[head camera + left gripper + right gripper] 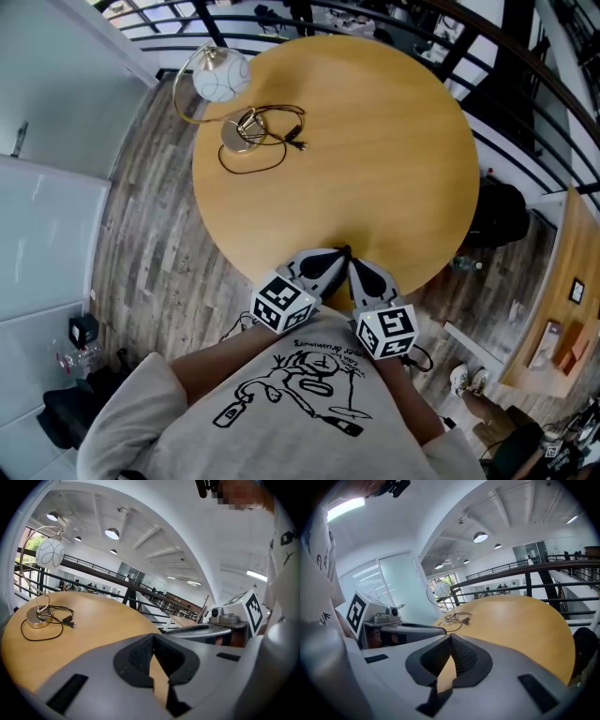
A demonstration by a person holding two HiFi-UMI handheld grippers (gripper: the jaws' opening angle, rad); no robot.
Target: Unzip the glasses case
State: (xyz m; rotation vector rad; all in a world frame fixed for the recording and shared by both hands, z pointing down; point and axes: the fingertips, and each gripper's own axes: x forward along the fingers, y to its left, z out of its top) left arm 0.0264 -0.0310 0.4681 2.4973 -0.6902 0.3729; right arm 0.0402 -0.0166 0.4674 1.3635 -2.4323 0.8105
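I hold my left gripper [335, 258] and right gripper [355, 262] tip to tip over the near edge of the round table [375, 141]. Each has its jaws pressed together on nothing. A lamp [221, 77] stands at the far left edge. No view shows the glasses case.

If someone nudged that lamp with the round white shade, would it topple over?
It would probably wobble: the globe shade sits high above a small round base, so the lamp looks top-heavy. The shade could be glass, so it is likely fragile. The loose cord looks floppy and would probably trail along behind.
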